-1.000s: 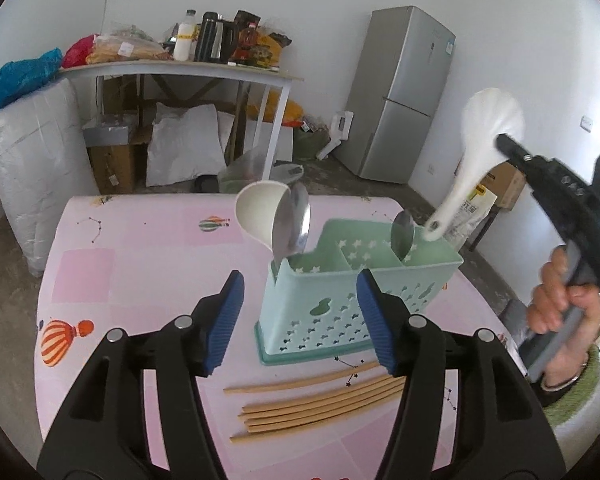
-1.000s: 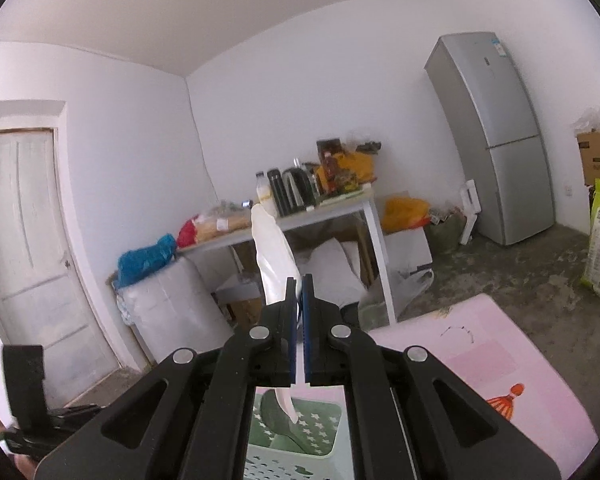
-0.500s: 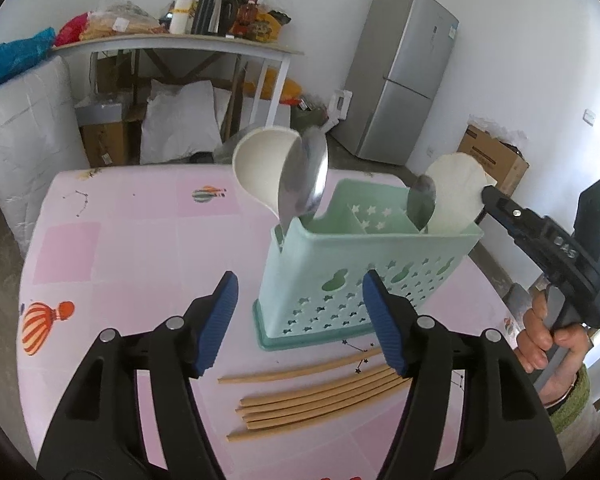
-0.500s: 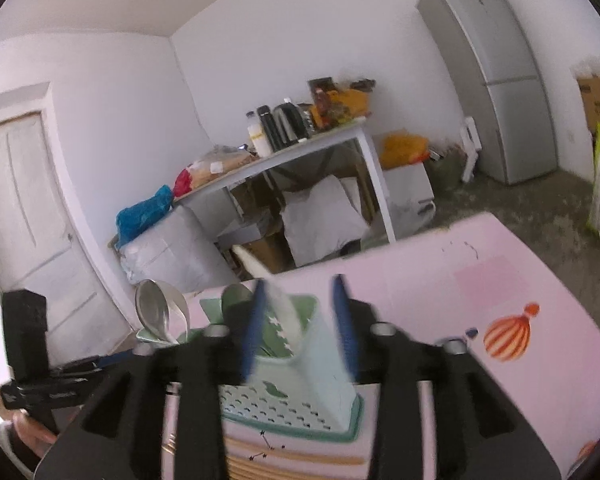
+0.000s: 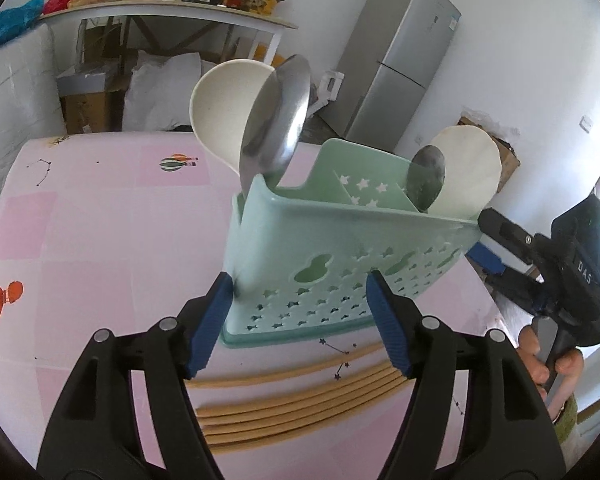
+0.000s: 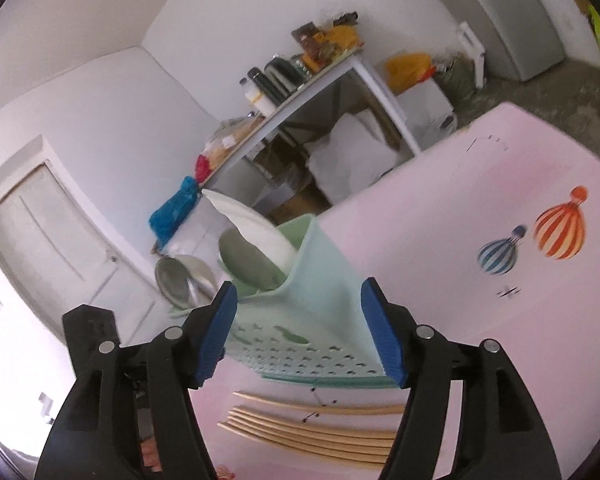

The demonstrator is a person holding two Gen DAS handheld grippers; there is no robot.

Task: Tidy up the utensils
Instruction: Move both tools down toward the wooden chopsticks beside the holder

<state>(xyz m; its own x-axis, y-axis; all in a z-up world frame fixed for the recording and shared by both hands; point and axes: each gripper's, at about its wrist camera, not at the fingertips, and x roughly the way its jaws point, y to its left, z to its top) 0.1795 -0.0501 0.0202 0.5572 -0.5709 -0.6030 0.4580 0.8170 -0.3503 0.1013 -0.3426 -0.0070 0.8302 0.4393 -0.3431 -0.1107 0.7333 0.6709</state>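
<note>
Since a second ago your right hand-held gripper (image 6: 298, 332) has dropped the white rice paddle (image 5: 466, 172) into the green utensil caddy (image 5: 340, 256); its jaws are opening, empty. Your left hand-held gripper (image 5: 300, 320) is opening too, empty, so next grasp the chopsticks (image 5: 300, 404) at lower centre of the frame on the counter (image 5: 80, 240).

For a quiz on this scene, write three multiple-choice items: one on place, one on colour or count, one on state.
1. Where do the chopsticks lie?
A. In the caddy
B. On the table in front of the caddy
C. On the floor

2. What colour is the caddy?
A. Mint green
B. Red
C. Black

3. Where is the white spoon?
A. Held in a tool
B. Flat on the table
C. Standing in the caddy

Answers: 1 B, they rest on the pink table by its base. 2 A, its walls are pale green. 3 C, its bowl rises from an end compartment.
</note>
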